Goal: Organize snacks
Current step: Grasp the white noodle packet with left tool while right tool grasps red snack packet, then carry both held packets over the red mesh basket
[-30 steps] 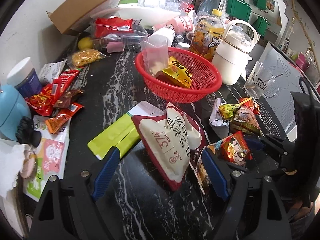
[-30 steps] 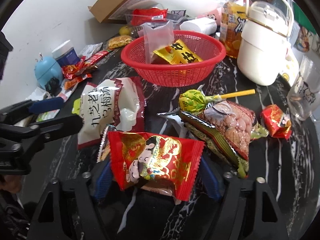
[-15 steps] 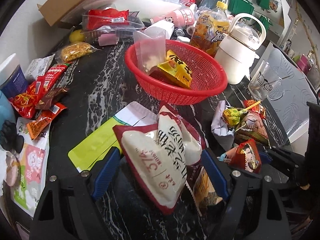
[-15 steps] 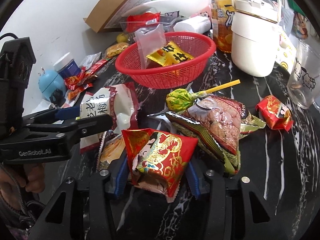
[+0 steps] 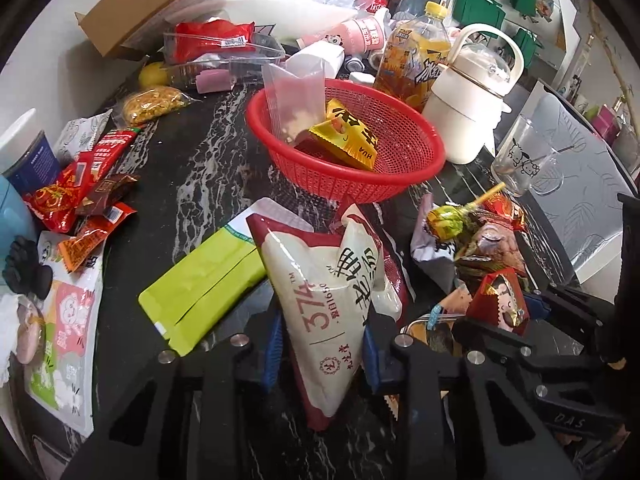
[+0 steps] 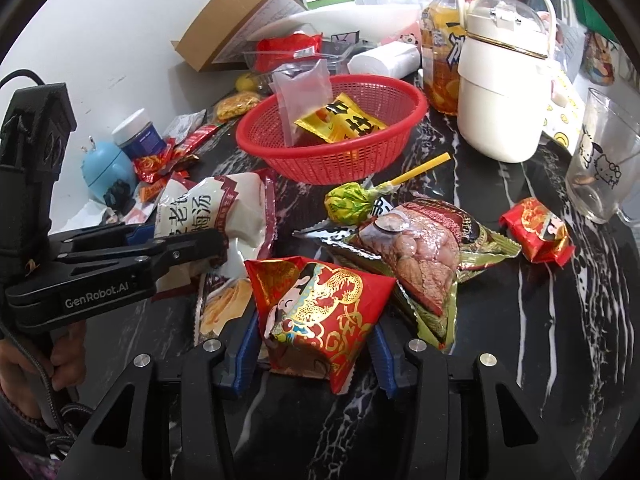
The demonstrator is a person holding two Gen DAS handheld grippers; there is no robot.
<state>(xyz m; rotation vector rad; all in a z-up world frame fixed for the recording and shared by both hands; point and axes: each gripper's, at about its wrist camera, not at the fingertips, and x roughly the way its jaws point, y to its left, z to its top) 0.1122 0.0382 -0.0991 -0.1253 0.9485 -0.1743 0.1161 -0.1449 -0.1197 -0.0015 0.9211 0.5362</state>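
the left gripper is clamped tight on the white and maroon pouch, blue pads pinching its lower end so the bag bulges above them. the right gripper has the red and gold packet squeezed between its blue pads, and its jaws are closing further on it. in the right wrist view a hand holds the left tool's handle at 9 o'clock.

the red basket stands at 12 o'clock of both tools, upright, with a yellow packet and a clear bag leaning inside. its near rim lies just beyond the pouch's top.

open room is scarce. in the left wrist view the widest bare strip of the black marble table runs from 10 to 11 o'clock of the pouch, between the basket and the red wrappers at the left edge. a green flat pouch lies at 9 o'clock, just beside the held bag. at 3 o'clock a lollipop and a nut packet crowd close to the right tool. beyond them, at 2 o'clock in the right wrist view, sit a small red packet and a glass near the table's right edge. the white kettle and a juice bottle stand just beside the basket at 1 o'clock.
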